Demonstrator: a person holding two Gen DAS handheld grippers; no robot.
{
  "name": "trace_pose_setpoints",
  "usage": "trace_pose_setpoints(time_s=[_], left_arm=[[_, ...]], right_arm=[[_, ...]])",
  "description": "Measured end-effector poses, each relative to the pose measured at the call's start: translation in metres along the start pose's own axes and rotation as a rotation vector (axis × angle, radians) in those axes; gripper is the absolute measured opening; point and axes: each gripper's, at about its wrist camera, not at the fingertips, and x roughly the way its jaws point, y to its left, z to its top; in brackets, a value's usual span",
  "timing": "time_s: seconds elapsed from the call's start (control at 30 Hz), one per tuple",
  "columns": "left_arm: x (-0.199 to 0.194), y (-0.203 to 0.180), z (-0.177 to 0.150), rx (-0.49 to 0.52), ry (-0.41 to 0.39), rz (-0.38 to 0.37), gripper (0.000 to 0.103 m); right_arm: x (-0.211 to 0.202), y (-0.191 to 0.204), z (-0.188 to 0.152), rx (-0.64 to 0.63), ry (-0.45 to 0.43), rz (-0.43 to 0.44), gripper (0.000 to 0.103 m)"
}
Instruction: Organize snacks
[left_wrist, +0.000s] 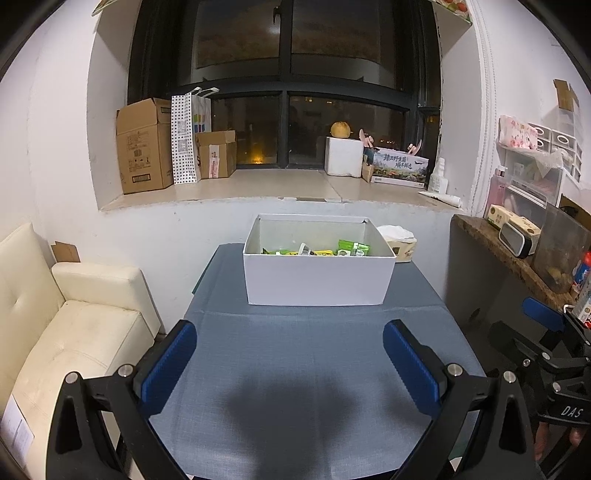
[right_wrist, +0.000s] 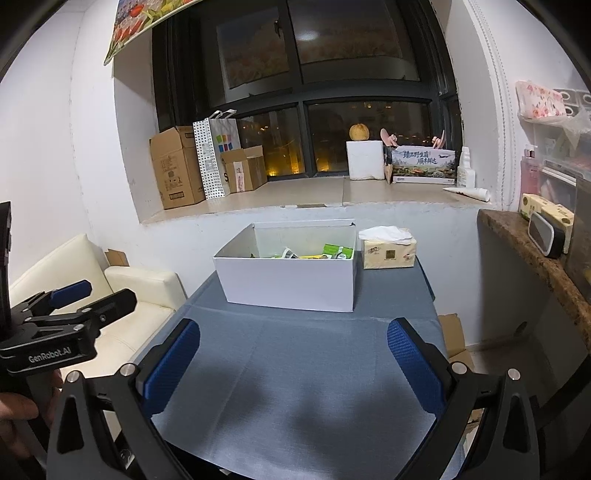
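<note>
both claws, left claw (left_wrist: 290, 363) and right claw (right_wrist: 293, 363), hung spread wide and empty above the bench (left_wrist: 295, 369). the snacks (left_wrist: 321, 251) lay inside the white box (left_wrist: 317, 280) at its far end.

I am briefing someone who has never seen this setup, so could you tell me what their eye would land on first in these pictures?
Most likely the white box at the far middle of the blue-grey table, with green and yellow snack packets inside. Next, the left claw and right claw, both open and empty over the bare near end. A tissue pack sits right of the box.
</note>
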Motion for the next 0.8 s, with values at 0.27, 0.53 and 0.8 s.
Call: trace_pose_setpoints(time_s=[0.27,0.53,0.8], left_arm=[[-0.0006,-0.0002,0.0008,0.006,-0.001,0.008,0.103],[0.0014,-0.0013,0.001,0.013,-0.001,0.009,0.103],[0.0011,-0.0042,-0.0006,0.021,-0.001,0.009,0.103]], right_arm=[[0.0003,-0.0004,-0.0004,-0.002,0.001,0.0,0.103],[0.0002,-0.0025,-0.0007,-0.004,0.0,-0.001,0.103],[-0.0012,-0.0035,-0.0008,-0.002,0.0,-0.005,0.103]])
